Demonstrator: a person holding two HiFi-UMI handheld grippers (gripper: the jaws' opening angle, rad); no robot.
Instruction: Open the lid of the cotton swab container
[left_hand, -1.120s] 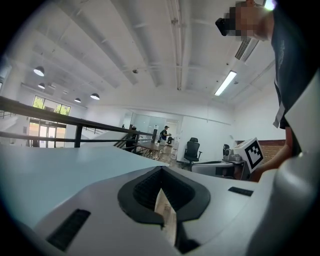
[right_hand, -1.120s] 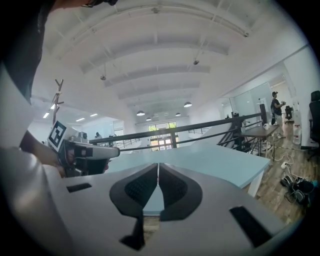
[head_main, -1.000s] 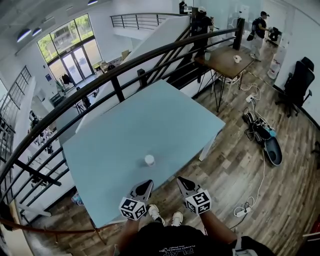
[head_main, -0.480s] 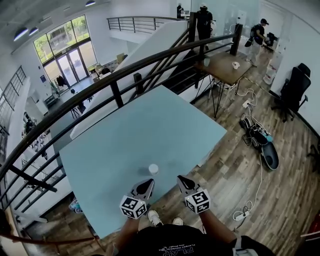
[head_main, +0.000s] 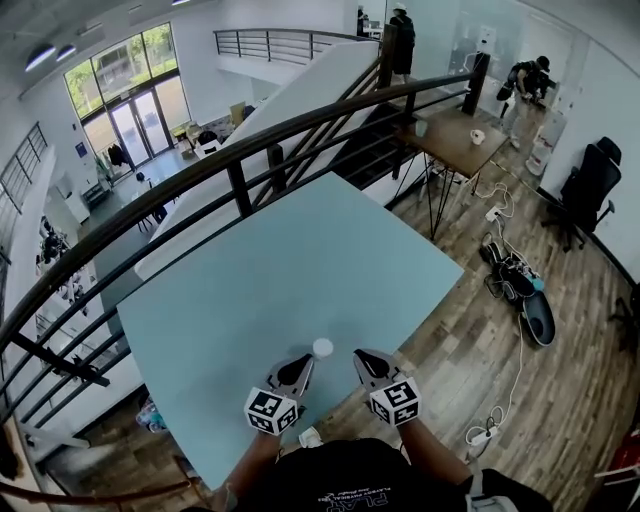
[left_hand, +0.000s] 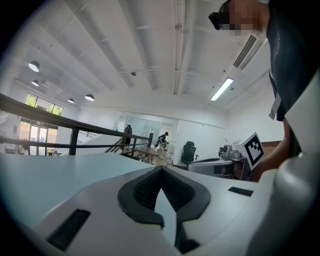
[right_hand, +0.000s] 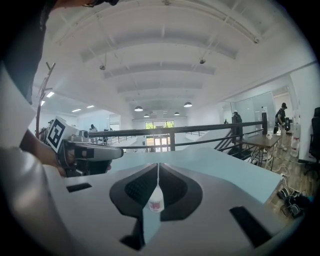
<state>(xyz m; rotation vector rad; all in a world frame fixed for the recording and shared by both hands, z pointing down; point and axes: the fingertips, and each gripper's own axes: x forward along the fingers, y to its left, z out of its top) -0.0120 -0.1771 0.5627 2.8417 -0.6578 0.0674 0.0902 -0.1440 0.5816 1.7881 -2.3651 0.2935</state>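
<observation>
the small white cotton swab container (head_main: 322, 347) was pictured standing near the front edge of a pale blue table (head_main: 300, 260), just ahead of and between the two grippers. the left gripper (head_main: 299, 364) and the right gripper (head_main: 363, 358) were held clenched and empty, neither touching the container. a dark railing (head_main: 238, 190) was seen behind the table.

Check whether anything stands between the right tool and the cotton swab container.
Nothing visible does. The cotton swab container stands alone on the blue table, with only bare tabletop between it and the right tool, whose jaws are shut and empty.
</observation>
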